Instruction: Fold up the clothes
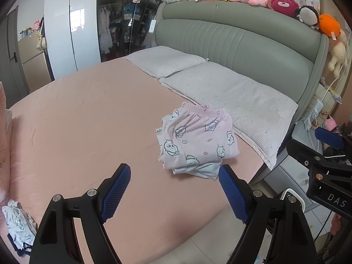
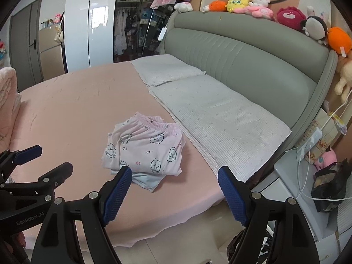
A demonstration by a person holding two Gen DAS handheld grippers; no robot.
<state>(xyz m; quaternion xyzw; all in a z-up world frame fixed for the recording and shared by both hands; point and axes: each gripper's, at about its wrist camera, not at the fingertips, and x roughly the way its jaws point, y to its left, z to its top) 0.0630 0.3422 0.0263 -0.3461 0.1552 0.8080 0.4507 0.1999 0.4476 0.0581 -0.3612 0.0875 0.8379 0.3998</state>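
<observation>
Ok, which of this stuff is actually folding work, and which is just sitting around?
Job:
- folded pink pyjama stack
- crumpled garment, bed's near corner

Lying about:
- pillows
- plush toys on headboard
- chargers and cables on nightstand

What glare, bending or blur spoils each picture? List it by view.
Left wrist view: strong window glare on the white wardrobe door; the bed edge bows from fisheye distortion; dark corners; folded pyjamas sharp. Right wrist view: same glare on the wardrobe door; headboard curves; corners dark; pyjamas evenly lit with soft shadow.
</observation>
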